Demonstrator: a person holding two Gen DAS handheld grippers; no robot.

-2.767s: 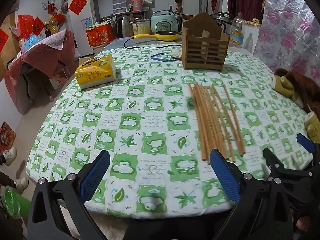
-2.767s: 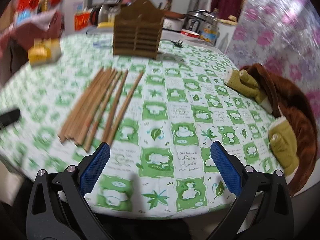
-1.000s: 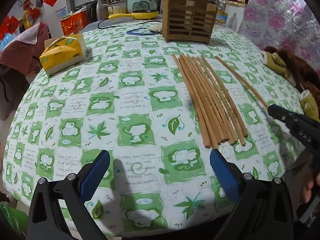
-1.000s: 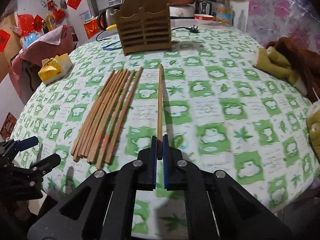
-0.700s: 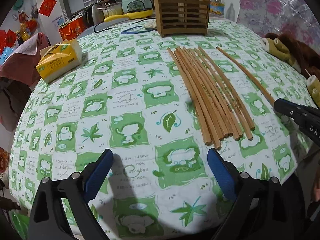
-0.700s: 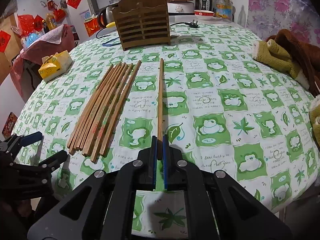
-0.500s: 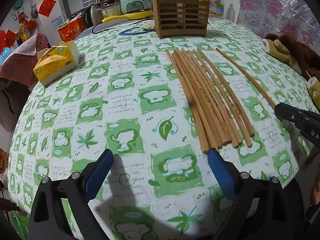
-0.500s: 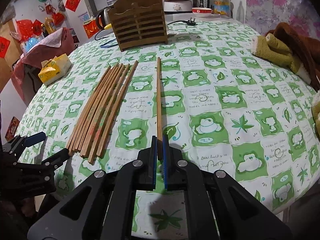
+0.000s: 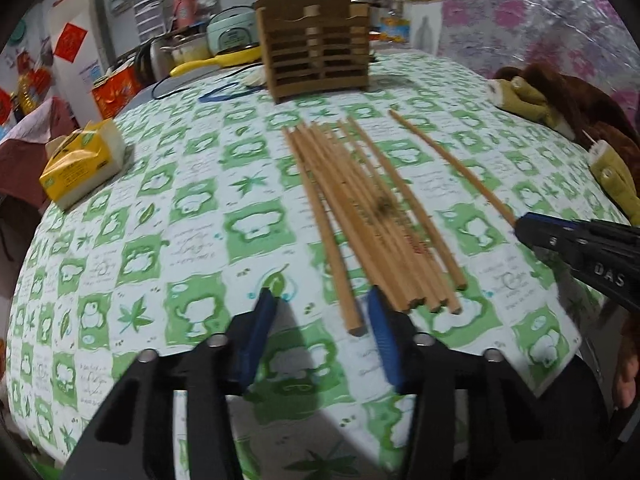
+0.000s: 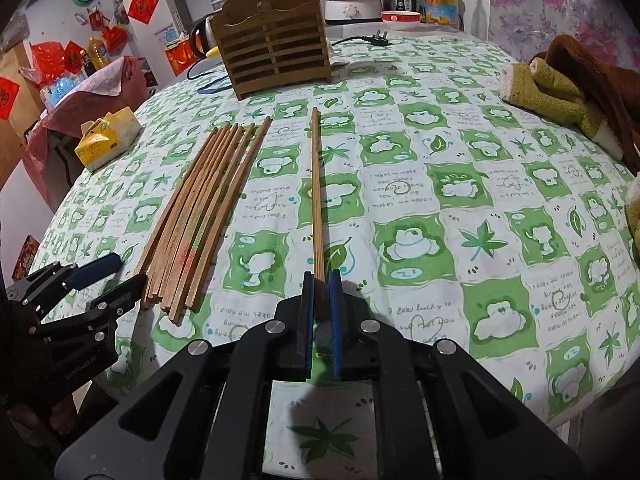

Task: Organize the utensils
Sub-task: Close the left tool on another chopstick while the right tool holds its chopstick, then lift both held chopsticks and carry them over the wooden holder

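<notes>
Several wooden chopsticks point(image 9: 372, 216) point(image 10: 204, 200) lie side by side on the green-and-white tablecloth. My left gripper point(image 9: 320, 320) point(image 10: 126, 274) is at their near ends. Its jaws are closing with the leftmost chopstick's point(image 9: 324, 224) tip between them, close to the right pad, and neither pad touches it. A single chopstick point(image 10: 317, 192) point(image 9: 448, 164) lies apart to the right. Its near end sits between the jaws of my right gripper point(image 10: 320, 280) point(image 9: 524, 226), which are opening; a thin gap shows beside the stick. A slatted wooden holder point(image 9: 316, 56) point(image 10: 276, 52) stands upright at the far side.
A yellow tissue pack point(image 9: 80, 160) point(image 10: 108, 142) lies at the left. A brown and olive garment point(image 9: 560, 100) point(image 10: 560, 88) is heaped on the right edge. A blue cable point(image 9: 218, 94), a plug and kitchen appliances are behind the holder. The round table's edge is just below both grippers.
The left gripper moved in to the bundle's near ends and its wide jaws narrowed around the leftmost chopstick's tip. The right pads, earlier tight on the single chopstick, have parted slightly.
</notes>
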